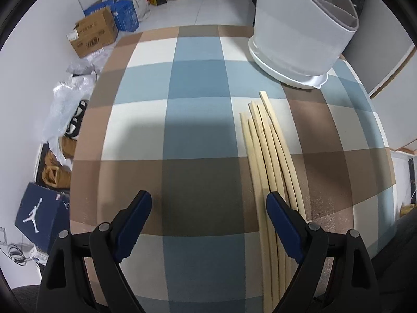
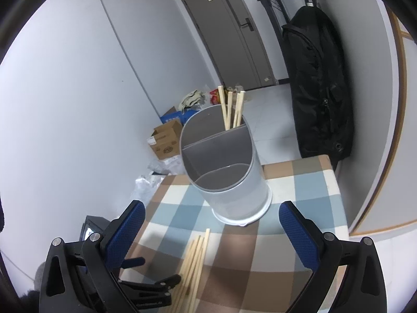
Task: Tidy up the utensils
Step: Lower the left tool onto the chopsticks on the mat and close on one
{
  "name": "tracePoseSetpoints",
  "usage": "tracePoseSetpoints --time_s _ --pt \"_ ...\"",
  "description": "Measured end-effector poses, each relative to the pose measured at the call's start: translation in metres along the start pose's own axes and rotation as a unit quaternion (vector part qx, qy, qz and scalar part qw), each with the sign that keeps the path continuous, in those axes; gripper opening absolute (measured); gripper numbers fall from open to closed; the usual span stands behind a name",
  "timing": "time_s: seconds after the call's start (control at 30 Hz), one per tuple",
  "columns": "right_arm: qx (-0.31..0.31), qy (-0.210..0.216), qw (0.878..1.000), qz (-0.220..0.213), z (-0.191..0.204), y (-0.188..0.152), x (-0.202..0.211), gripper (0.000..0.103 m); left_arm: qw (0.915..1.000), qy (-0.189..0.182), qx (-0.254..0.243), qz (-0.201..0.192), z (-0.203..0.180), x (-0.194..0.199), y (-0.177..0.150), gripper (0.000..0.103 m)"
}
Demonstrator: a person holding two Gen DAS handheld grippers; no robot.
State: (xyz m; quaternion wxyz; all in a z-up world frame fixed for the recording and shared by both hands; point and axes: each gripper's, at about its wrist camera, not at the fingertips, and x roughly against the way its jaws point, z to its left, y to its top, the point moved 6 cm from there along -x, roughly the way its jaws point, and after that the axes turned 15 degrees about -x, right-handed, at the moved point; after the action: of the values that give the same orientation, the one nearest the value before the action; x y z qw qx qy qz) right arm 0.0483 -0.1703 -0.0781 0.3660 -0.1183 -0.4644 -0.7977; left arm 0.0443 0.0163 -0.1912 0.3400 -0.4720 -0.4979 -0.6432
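Several pale wooden chopsticks (image 1: 271, 156) lie in a bundle on the checked tablecloth (image 1: 187, 114), right of centre; they also show in the right wrist view (image 2: 194, 260). A white divided utensil holder (image 2: 224, 172) stands at the far right of the table, also in the left wrist view (image 1: 302, 34). Several chopsticks (image 2: 232, 109) stand in its far compartment; the two nearer compartments look empty. My left gripper (image 1: 208, 203) is open and empty, low over the table, its right finger over the bundle. My right gripper (image 2: 212, 216) is open and empty, raised above the table.
Cardboard boxes (image 1: 93, 34), plastic bags (image 1: 70, 96) and a dark shoe box (image 1: 39, 216) sit on the floor left of the table. A black bag (image 2: 318, 83) hangs behind the table's far right corner. The left gripper's body (image 2: 146, 287) shows below in the right wrist view.
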Motion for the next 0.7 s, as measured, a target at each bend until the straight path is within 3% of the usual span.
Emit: tracePoseSetpoints --time_s 0.2,0.3,0.7 --pt "-0.004 0.004 1.0 0.003 0.0 0.0004 -0.0008 0.103 0.9999 0.008 0.01 0.002 0.0005 0.0023 0.0033 0.086" --pt "-0.012 0.01 1.0 0.008 0.0003 0.0004 -0.0007 0.103 0.9996 -0.01 0.028 0.0 0.0013 0.0044 0.0036 0.086" --pt "-0.017 0.02 1.0 0.016 0.0025 -0.0007 0.0009 0.103 0.9998 0.013 0.008 0.012 0.0015 -0.0044 0.0064 0.087"
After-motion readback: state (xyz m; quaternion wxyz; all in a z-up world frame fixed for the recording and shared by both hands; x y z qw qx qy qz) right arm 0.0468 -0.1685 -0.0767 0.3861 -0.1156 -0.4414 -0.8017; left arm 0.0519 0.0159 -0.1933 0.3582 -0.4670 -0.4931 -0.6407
